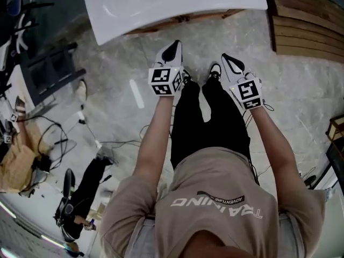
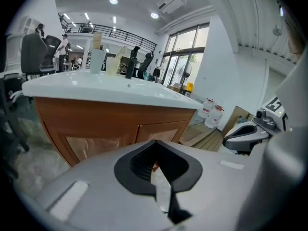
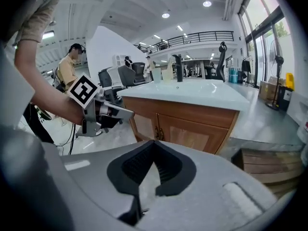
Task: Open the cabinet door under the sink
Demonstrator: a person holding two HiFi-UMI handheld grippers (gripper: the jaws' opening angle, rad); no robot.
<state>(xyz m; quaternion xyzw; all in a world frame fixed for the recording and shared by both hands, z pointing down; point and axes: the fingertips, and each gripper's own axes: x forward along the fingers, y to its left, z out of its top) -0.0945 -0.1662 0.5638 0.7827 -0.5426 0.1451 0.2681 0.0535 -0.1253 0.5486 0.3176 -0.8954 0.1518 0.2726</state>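
A person stands on a pale stone floor [image 1: 123, 63] facing a white sink counter [image 1: 172, 4], with both arms held out and a handheld tool in each.

The left gripper [image 1: 172, 48] is clenched, its two black-padded jaws meeting at the tips with nothing between them. The right gripper [image 1: 230, 59] is clenched the same way and is also empty. The two are side by side, near the front of the counter but touching nothing.

The wooden cabinet [image 3: 192, 129] sits directly under the sink counter. Both doors are closed, with a pair of small handles [image 3: 156, 133] where they meet.

Nothing lies between the tools and the doors. Off to the sides are loose cables [image 1: 54, 138] on the floor to the left and a low stack of wooden boards [image 1: 306, 20] to the right.

From overhead, the counter hides nearly all of the cabinet; only a thin strip of wood shows beneath its edge. The two gripper views show the door fronts in full, as well as a black tap [image 3: 178, 67] standing on the counter.

The left gripper view alone shows water bottles [image 2: 211, 114] on the floor past the cabinet's right end. It also shows office chairs [image 2: 33, 52] at the far left.

The right gripper view alone shows another person [image 3: 72, 64] standing in the background.
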